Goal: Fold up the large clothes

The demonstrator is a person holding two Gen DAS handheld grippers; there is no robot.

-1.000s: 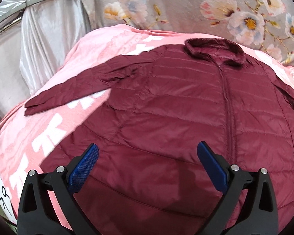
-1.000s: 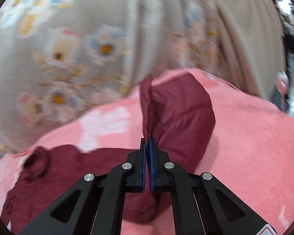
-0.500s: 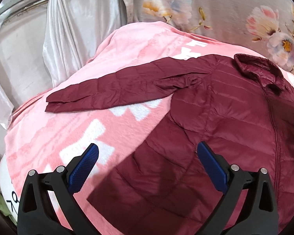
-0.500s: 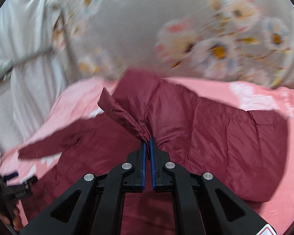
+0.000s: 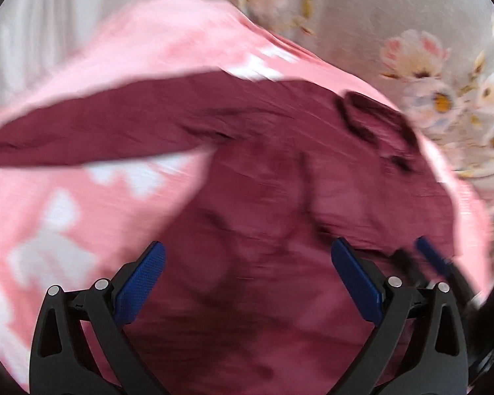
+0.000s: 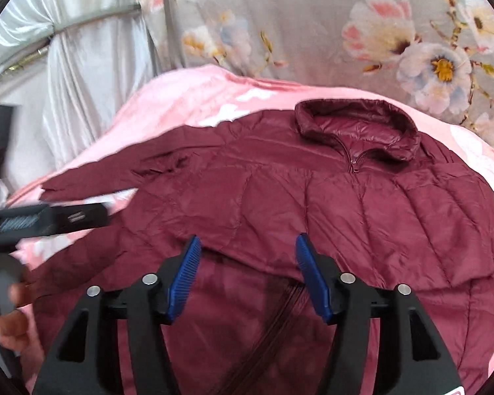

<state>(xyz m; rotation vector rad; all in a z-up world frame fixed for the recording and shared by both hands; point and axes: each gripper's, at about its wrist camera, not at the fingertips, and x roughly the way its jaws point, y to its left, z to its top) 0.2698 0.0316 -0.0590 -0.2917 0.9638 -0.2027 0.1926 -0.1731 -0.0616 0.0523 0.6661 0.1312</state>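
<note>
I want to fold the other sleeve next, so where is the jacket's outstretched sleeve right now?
In the right wrist view the sleeve lies flat on the pink blanket, stretching left from the jacket.

A pink blanket with white lettering (image 6: 194,98) covers the raised surface that carries everything here, its cloth running out to the left and far edges, seen from the right wrist view. Directly on it lies a maroon quilted jacket (image 6: 345,204), front up, zipped, its collar (image 6: 355,121) toward the far side. One sleeve (image 6: 122,174) stretches out flat to the left across the pink cloth and over some of the white print. The other side of the jacket is folded in over the body, showing quilted panels. In the left wrist view the same blanket (image 5: 82,197) and jacket (image 5: 280,197) appear blurred.
</note>
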